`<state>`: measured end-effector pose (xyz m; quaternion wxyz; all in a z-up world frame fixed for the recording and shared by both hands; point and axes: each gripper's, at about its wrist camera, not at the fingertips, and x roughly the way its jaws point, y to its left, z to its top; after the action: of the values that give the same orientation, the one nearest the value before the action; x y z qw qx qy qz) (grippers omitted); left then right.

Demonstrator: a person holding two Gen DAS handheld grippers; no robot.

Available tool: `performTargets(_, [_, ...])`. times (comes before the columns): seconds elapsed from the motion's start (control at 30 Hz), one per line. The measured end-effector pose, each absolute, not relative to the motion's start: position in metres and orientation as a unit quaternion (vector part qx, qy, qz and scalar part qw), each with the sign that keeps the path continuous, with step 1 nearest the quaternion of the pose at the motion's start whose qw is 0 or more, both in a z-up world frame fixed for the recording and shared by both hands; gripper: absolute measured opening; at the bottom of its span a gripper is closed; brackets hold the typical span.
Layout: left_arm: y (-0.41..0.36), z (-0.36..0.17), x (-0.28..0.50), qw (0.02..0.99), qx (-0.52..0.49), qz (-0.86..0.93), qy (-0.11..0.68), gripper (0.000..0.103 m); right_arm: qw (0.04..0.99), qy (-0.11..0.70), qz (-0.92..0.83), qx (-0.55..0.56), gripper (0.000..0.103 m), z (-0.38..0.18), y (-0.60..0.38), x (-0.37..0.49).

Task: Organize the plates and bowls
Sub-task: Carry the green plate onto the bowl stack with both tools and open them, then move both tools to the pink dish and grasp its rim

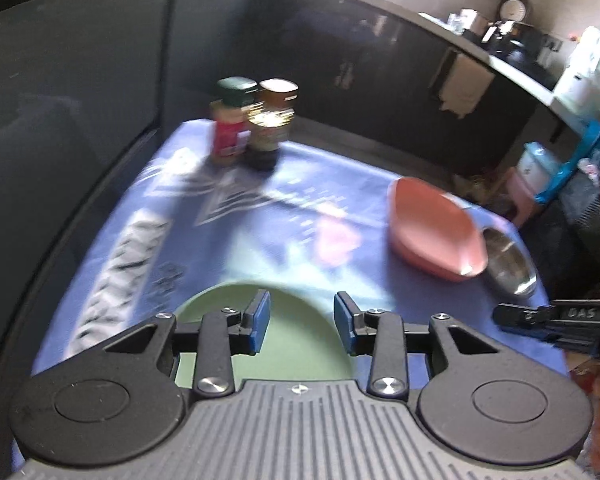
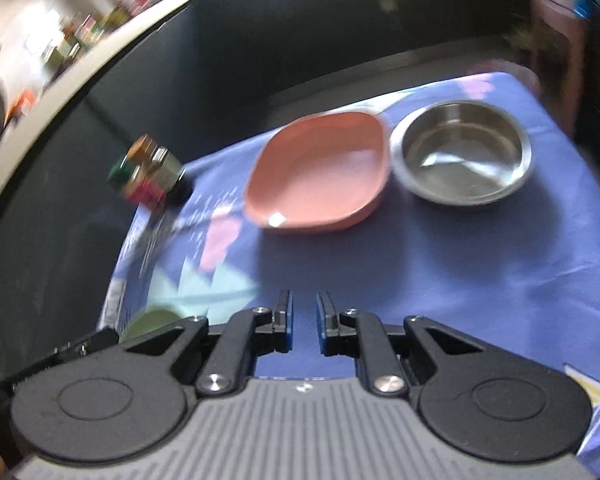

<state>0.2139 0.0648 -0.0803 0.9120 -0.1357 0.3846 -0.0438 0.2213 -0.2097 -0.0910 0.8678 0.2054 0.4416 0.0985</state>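
A green plate [image 1: 296, 332] lies on the blue tablecloth at the near edge, right under my left gripper [image 1: 302, 322], which is open above it and holds nothing. A pink squarish bowl [image 1: 432, 228] sits at the right, with a steel bowl [image 1: 508, 266] touching its right side. In the right wrist view the pink bowl [image 2: 320, 172] and the steel bowl [image 2: 462, 152] stand ahead of my right gripper [image 2: 304, 320], whose jaws are a small gap apart and empty over the cloth. A sliver of the green plate [image 2: 152, 320] shows at the left.
Two spice jars [image 1: 252, 120] stand together at the far side of the tablecloth [image 1: 260, 216]; they also show in the right wrist view [image 2: 148, 172]. Dark cabinets and a counter surround the table. The right gripper's side [image 1: 556, 320] pokes in at right.
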Motion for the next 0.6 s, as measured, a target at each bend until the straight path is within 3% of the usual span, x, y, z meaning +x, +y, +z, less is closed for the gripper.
performTargets(0.3, [-0.009, -0.084, 0.292, 0.913, -0.088, -0.078, 0.391, 0.038, 0.86, 0.435, 0.077, 0.257, 0.0, -0.1, -0.239, 0.253])
performTargets(0.6, [-0.031, -0.115, 0.341, 0.901, -0.091, -0.068, 0.418, 0.038, 0.85, 0.438, 0.076, 0.282, 0.0, -0.113, -0.251, 0.275])
